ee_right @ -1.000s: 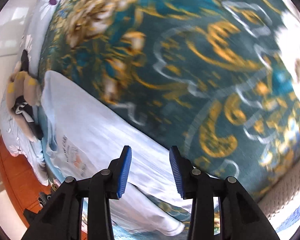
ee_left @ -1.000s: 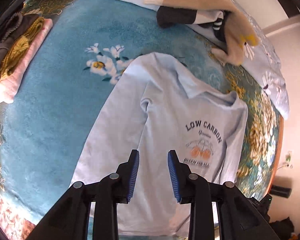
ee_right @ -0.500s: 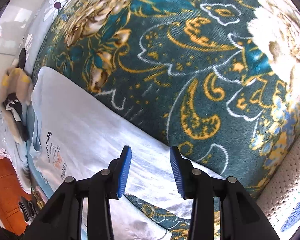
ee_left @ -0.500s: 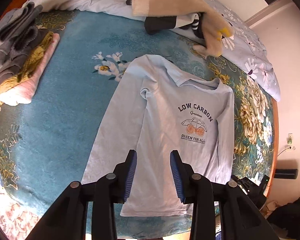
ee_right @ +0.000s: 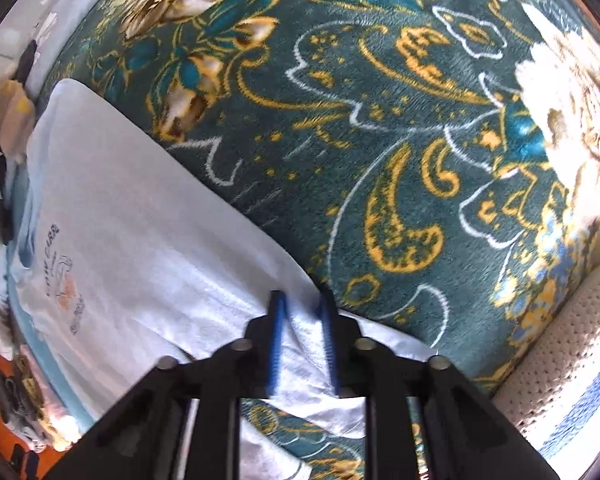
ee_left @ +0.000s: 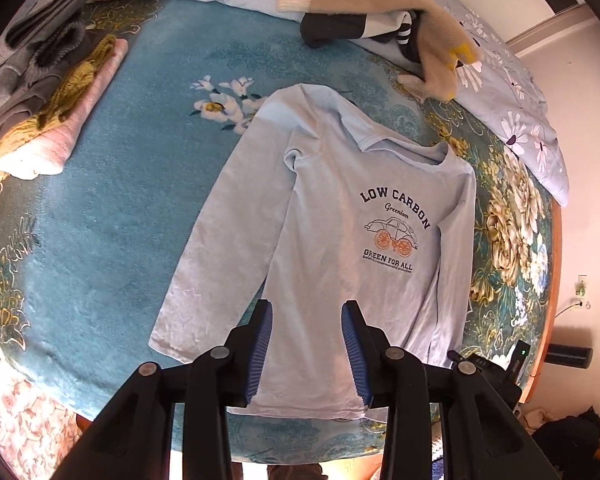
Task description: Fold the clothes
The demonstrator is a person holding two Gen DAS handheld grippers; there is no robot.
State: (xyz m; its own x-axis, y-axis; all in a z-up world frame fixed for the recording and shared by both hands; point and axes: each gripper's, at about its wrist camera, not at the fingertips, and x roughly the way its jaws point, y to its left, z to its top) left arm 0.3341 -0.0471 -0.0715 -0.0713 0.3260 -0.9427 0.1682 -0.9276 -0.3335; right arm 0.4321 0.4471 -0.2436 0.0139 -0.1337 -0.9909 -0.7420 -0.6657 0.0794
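Right gripper (ee_right: 302, 316) — pinching shirt (ee_right: 148, 236) sleeve

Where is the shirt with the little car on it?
In the left wrist view the light blue shirt lies flat mid-bed on the teal blanket, right of the folded clothes stack.

A pale blue long-sleeved shirt (ee_left: 332, 240) lies face up and flat on the bed, collar toward the far edge, hem at the near edge. Its chest print reads "LOW CARBON Greenism" over a car with orange wheels, then "GREEN FOR ALL". One sleeve lies straight, angled out from the body toward the bed's middle; the other runs close along the body on the opposite side. In the right wrist view that sleeve (ee_right: 304, 332) is bunched into small creases.
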